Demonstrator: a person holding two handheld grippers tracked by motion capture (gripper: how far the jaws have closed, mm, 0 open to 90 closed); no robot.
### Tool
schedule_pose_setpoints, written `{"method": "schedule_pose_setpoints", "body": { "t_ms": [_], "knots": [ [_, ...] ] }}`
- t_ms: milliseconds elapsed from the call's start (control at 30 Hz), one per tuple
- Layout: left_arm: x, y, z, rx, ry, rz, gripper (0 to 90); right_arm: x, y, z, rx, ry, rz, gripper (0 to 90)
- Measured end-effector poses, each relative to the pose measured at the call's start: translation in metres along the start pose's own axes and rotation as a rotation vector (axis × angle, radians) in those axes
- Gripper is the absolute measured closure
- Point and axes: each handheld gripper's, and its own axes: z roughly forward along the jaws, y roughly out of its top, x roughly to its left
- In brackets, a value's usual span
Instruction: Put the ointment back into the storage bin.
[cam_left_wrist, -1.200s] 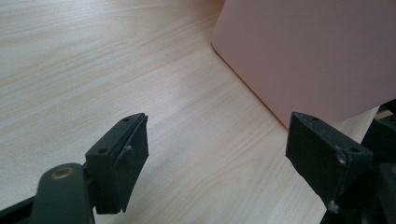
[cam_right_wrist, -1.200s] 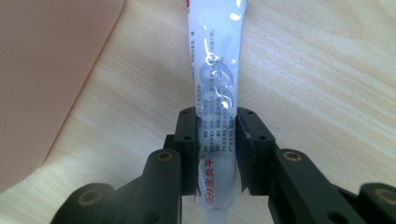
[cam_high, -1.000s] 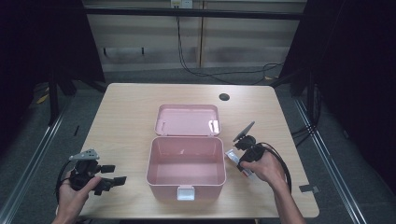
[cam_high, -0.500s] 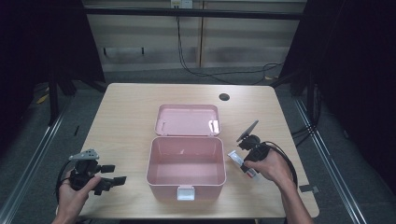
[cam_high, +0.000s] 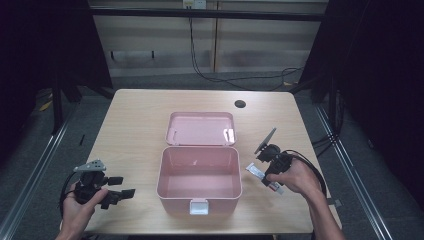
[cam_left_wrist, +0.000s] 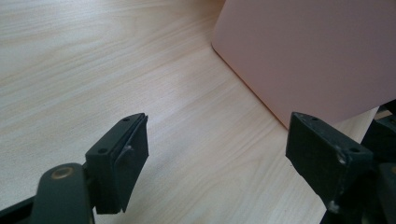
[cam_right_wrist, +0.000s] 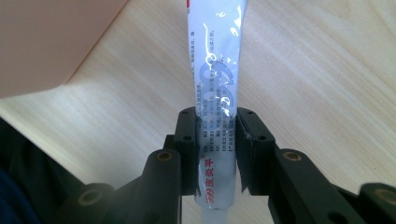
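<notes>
Right claw (cam_right_wrist: 217, 140) is clamped on a white tube (cam_right_wrist: 215, 74) beside the open pink box (cam_high: 199, 172), while the left claw (cam_left_wrist: 217, 154) stays apart over the counter (cam_left_wrist: 70, 56).

Black fingers (cam_left_wrist: 119, 163) with brass screws, black cables, grey three-cornered plate (cam_high: 91, 165).

A light wooden table (cam_high: 135, 125) with rounded corners is seen in the high view, and a small dark round hole (cam_high: 240, 104) is set near its far right corner. Beyond its far edge a pale wall panel (cam_high: 150, 50) is crossed by a dark horizontal rail (cam_high: 210, 13), and black cables (cam_high: 220, 75) are hung down it and trailed along the grey floor (cam_high: 30, 165). Both sides of the room are left in deep shadow, while the tabletop is evenly lit.
</notes>
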Motion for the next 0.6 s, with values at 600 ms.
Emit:
{"method": "schedule_pose_setpoints", "body": {
  "t_ms": [600],
  "knots": [
    [0.001, 0.000, 0.001, 0.011, -0.005, 0.005, 21.0, -0.002, -0.006, -0.014, 0.000, 0.018, -0.101, 71.6]
  ]
}}
